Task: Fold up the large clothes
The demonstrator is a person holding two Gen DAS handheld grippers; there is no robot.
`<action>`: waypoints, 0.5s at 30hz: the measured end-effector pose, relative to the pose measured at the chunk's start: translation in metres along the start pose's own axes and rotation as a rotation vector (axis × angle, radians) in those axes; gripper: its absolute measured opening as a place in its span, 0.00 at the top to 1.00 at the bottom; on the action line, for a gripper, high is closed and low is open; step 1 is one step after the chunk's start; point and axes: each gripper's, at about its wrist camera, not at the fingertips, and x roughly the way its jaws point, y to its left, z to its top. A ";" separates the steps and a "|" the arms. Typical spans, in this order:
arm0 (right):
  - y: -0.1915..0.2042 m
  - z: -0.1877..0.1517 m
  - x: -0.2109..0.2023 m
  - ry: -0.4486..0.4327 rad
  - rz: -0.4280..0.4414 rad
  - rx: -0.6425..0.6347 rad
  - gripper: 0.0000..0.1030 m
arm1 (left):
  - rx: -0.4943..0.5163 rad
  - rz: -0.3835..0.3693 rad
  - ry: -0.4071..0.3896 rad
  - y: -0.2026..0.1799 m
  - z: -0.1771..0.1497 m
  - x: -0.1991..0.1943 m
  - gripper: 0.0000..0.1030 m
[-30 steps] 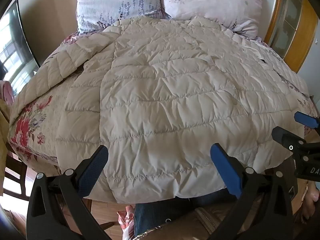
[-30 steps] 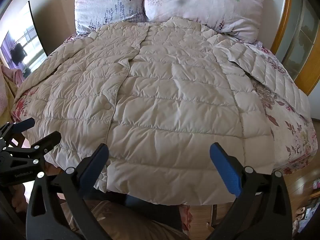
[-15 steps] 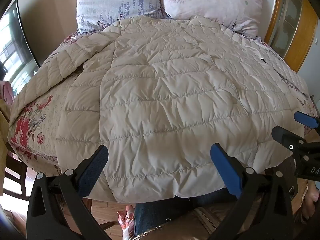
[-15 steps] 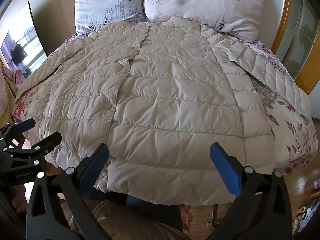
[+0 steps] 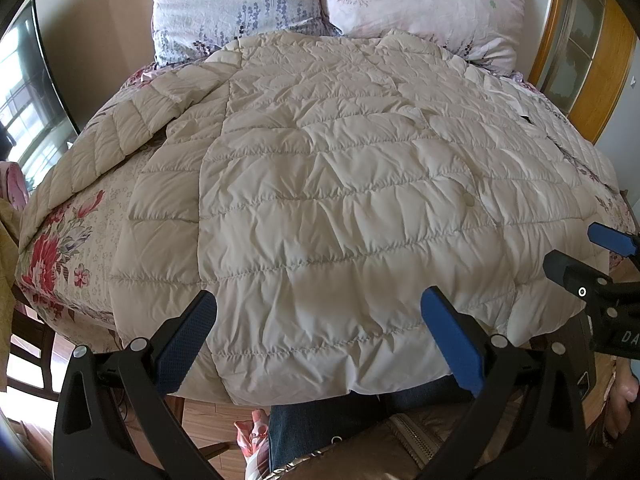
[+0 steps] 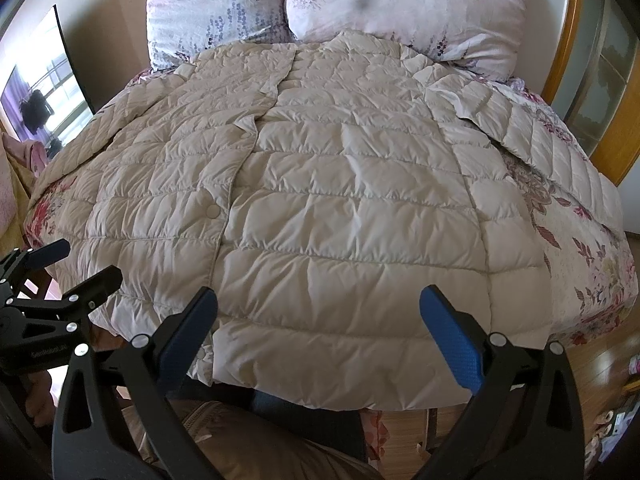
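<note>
Here, quilted coat (image 5: 340, 208) flat on bed (image 5: 60, 240), hem overhanging, both hand-held grippers (image 5: 318, 344) (image 6: 318, 344) wide open, empty.

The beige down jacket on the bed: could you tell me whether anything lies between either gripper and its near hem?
Nothing visible does. The down jacket lies spread flat on the bed, its hem just ahead of the open left gripper and open right gripper.

Bed (image 5: 72, 240) with floral sheet, two pink pillows (image 6: 400, 4) at far end, wooden headboard (image 6: 568, 40) right, wood floor (image 5: 208, 420), bright window (image 6: 36, 92) left.
</note>
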 end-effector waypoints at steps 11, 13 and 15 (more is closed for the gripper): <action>0.000 -0.001 0.003 0.003 0.003 0.006 0.02 | 0.001 -0.001 -0.001 0.000 0.000 -0.001 0.01; -0.001 -0.001 0.003 0.002 0.004 0.006 0.02 | 0.000 0.000 0.000 0.000 0.000 0.000 0.01; -0.001 -0.001 0.003 0.003 0.005 0.006 0.02 | 0.000 0.000 0.000 0.000 0.000 0.000 0.01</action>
